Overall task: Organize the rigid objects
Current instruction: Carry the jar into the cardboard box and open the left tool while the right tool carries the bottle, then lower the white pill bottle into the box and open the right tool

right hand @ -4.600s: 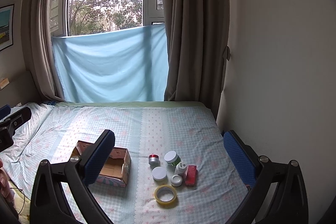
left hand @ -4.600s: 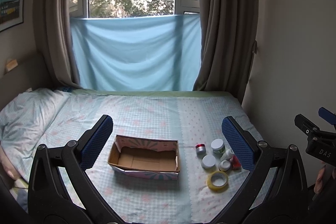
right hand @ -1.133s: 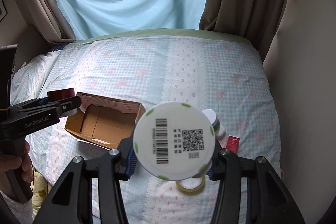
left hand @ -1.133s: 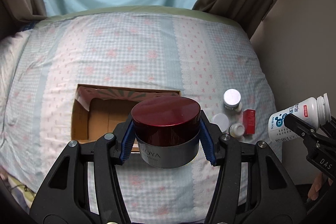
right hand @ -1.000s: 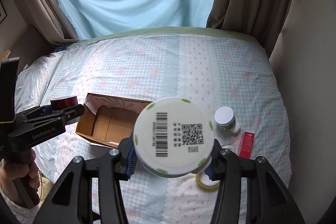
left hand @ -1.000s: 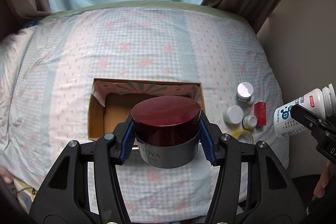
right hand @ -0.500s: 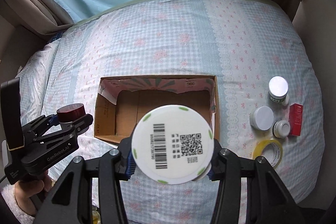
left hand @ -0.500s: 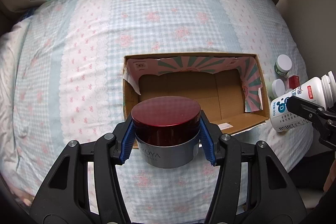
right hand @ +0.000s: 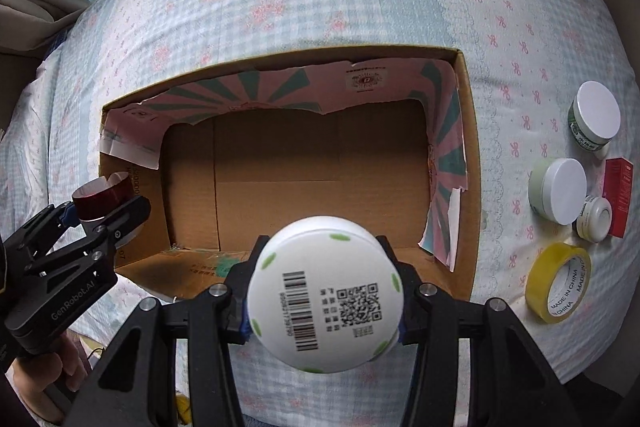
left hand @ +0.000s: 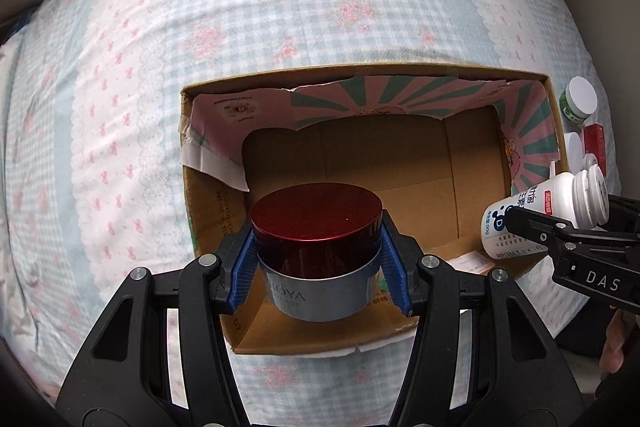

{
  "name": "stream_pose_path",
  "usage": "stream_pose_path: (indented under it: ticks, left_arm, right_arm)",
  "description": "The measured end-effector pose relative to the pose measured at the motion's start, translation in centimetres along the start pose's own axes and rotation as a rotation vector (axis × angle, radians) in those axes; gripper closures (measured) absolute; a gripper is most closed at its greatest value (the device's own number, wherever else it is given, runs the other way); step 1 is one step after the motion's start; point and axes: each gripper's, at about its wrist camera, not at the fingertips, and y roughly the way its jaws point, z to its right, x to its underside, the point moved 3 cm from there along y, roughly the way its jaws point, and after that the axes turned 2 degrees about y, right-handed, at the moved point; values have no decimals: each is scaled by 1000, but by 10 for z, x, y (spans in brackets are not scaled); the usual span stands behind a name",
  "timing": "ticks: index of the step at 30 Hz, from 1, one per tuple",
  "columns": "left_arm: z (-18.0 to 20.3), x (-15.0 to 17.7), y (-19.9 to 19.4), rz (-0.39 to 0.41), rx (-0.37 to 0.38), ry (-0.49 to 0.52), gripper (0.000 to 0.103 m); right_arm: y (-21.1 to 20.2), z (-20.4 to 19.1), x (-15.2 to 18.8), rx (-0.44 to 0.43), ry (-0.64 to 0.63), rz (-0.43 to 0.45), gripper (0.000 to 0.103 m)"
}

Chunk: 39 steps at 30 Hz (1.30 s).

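Observation:
My left gripper is shut on a red-lidded silver cream jar and holds it over the near left part of the open cardboard box. My right gripper is shut on a white bottle, whose barcoded base faces the camera, above the box's near edge. The bottle also shows in the left wrist view, over the box's right end. The box holds nothing on its floor.
To the right of the box on the checked bedsheet lie a green jar with a white lid, a pale green jar, a small white jar, a red carton and a yellow tape roll. A wall borders the bed's right side.
Both grippers have moved forward and down toward the box with their loads still held. The box now fills much more of each view.

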Motion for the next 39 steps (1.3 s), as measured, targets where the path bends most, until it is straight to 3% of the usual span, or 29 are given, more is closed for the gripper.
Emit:
stream_pose_path:
  ticks: [6, 7, 9, 10, 11, 12, 19, 31, 39]
  left_arm:
    - [1, -7, 10, 8, 27, 17, 49]
    - [2, -8, 9, 13, 30, 22, 43]
    - [5, -9, 4, 36, 11, 42, 1]
    - [5, -9, -1, 59, -7, 52, 0]
    - [6, -9, -4, 68, -10, 61, 1]
    - [5, -8, -8, 75, 4, 57, 0]
    - [-3, 5, -20, 74, 9, 19, 0]
    - [2, 30, -69, 149, 1, -3, 0]
    - [4, 58, -122, 228, -32, -22, 0]
  right_arm:
    - [20, -1, -12, -35, -10, -71, 57]
    - [22, -2, -13, -24, -21, -78, 57]
    - [24, -3, -16, 14, -22, -73, 56]
    - [23, -1, -17, 21, -7, -59, 53]
    - [21, 1, -17, 14, 15, -47, 32]
    - [19, 4, -16, 13, 37, -38, 1]
    - [-5, 24, -5, -79, 140, 50, 0]
    - [-42, 16, 25, -107, 115, 114, 0]
    - [-86, 7, 54, -114, 92, 188, 0]
